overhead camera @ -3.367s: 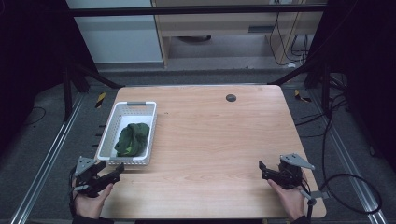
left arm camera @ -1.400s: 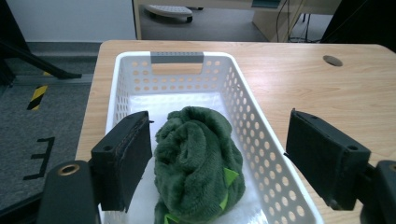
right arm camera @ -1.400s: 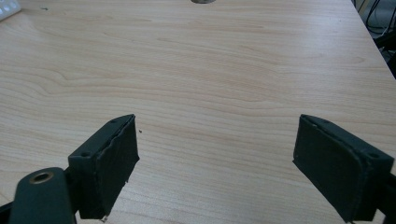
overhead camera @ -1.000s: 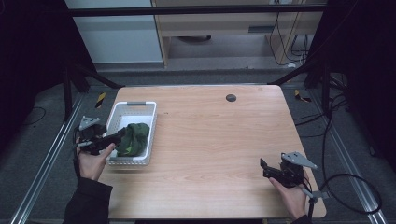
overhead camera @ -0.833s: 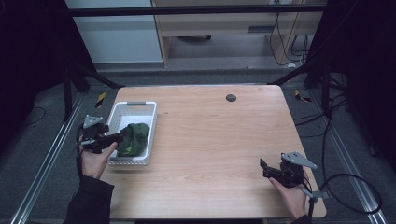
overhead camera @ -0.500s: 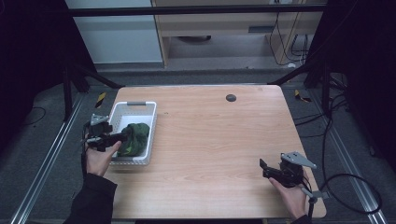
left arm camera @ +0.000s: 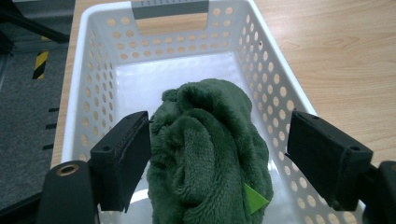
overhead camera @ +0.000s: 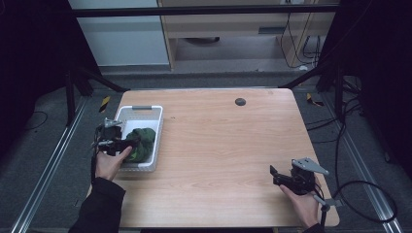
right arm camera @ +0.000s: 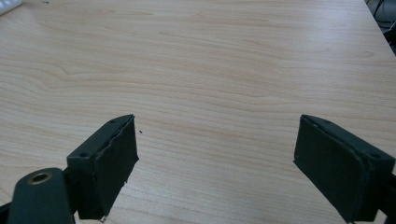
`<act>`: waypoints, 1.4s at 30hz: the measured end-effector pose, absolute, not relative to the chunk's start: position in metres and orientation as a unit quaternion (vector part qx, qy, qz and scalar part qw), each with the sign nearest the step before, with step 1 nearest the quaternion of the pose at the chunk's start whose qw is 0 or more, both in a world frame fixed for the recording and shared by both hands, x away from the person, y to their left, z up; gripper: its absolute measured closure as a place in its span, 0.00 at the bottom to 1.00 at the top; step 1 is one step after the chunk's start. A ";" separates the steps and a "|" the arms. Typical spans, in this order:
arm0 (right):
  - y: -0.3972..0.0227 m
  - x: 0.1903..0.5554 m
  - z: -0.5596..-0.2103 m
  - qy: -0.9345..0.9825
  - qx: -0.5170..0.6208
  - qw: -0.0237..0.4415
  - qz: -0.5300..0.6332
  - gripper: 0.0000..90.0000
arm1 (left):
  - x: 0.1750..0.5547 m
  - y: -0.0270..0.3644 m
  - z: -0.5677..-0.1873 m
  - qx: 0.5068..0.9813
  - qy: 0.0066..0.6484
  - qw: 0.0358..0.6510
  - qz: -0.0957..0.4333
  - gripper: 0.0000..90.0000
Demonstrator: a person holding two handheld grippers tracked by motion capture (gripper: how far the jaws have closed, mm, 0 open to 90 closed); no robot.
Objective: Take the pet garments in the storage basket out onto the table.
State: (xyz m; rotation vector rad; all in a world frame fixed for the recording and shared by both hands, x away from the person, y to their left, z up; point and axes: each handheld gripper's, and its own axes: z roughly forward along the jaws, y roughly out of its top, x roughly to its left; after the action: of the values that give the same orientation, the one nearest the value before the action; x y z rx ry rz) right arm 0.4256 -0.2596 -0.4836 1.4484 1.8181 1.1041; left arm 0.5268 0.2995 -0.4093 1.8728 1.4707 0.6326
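A crumpled dark green fleece cloth (left arm camera: pixel 210 154) lies in a white perforated basket (left arm camera: pixel 93 79) at the table's left side; in the high view the cloth (overhead camera: pixel 142 141) sits in the basket (overhead camera: pixel 145 114) too. My left gripper (left arm camera: pixel 219 163) hangs open over the basket with its jaws on either side of the cloth, the left jaw touching the fabric. In the high view the left gripper (overhead camera: pixel 127 143) comes in over the basket's left wall. My right gripper (overhead camera: pixel 276 176) rests open near the table's front right corner, and in its own view the right gripper (right arm camera: pixel 217 163) has bare wood between its jaws.
The wooden table (overhead camera: pixel 223 145) has a dark round hole (overhead camera: pixel 240 101) near its far edge. Metal rails and cables run along the floor on both sides. A cable (overhead camera: pixel 359 194) trails from the right gripper off the table's right edge.
The left hand has carried its gripper from the table's front left corner up and rightward over the basket, onto the green cloth. The right gripper has stayed in place.
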 end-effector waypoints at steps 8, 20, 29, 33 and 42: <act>-0.259 0.426 -0.484 0.681 0.539 0.281 0.409 0.14 | 0.533 0.297 -0.419 0.722 0.569 0.318 0.229 0.23; -0.259 0.426 -0.485 0.682 0.541 0.274 0.408 0.14 | 0.540 0.293 -0.430 0.737 0.576 0.279 0.216 0.22; -0.259 0.427 -0.485 0.685 0.540 0.271 0.406 0.14 | 0.545 0.294 -0.434 0.737 0.586 0.269 0.205 0.28; -0.259 0.427 -0.486 0.686 0.540 0.270 0.405 0.14 | 0.547 0.295 -0.436 0.736 0.590 0.264 0.202 0.31; -0.258 0.428 -0.487 0.689 0.543 0.265 0.400 0.14 | 0.549 0.296 -0.438 0.729 0.605 0.257 0.191 0.46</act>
State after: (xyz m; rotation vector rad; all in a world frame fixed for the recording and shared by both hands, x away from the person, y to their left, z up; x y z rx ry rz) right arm 0.4281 -0.2582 -0.4871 1.4667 1.8607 1.0811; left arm 0.5485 0.2956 -0.4383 1.9763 1.6413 0.5184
